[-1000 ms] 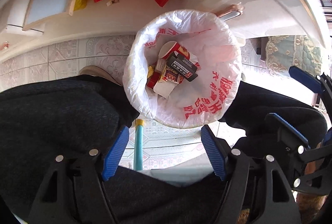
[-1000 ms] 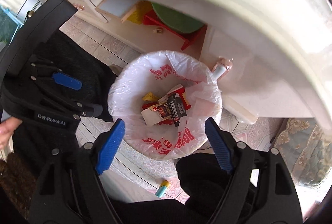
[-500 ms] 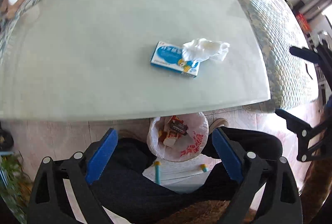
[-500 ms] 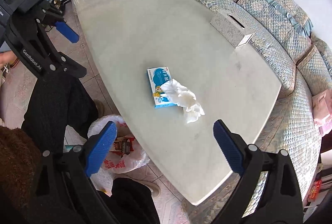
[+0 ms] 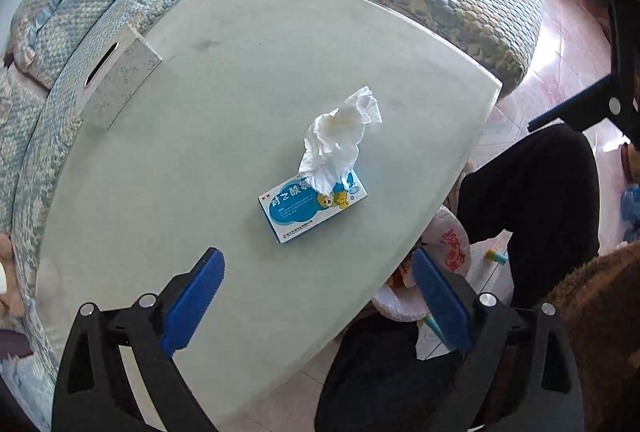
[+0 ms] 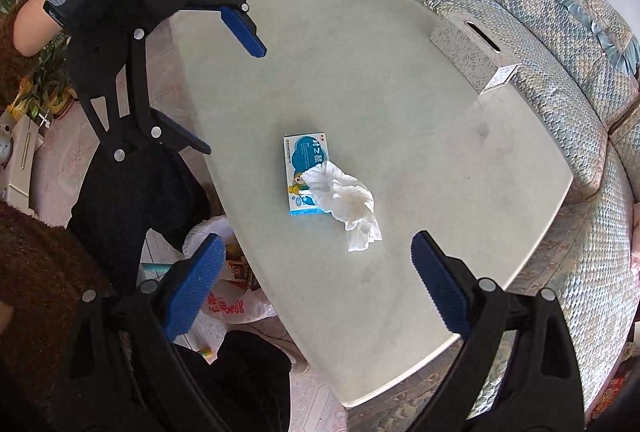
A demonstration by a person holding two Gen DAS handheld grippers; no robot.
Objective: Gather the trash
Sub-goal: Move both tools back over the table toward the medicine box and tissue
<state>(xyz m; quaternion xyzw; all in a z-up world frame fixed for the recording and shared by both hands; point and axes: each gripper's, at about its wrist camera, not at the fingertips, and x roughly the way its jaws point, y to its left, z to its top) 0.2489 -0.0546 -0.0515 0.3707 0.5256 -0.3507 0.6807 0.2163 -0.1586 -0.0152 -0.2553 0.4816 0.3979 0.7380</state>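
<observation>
Both the left hand-held gripper (image 5: 318,298) and the right hand-held gripper (image 6: 320,284) hang spread and empty above the table (image 5: 224,79). A crumpled tissue (image 5: 340,139) overlaps a blue box (image 5: 308,209) there; the bagged bin (image 6: 228,306) sits beside the table's edge.

The blue medicine box (image 5: 314,207), at the centre of the frame, bears white Chinese characters, "对乙酰" among them. Red Chinese print on the white trash bag (image 5: 452,246), right of centre, is too crumpled to read.

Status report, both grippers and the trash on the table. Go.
Left gripper open, empty. Right gripper open, empty. Crumpled tissue lying partly on blue box, both on table. Nothing in the way.
</observation>
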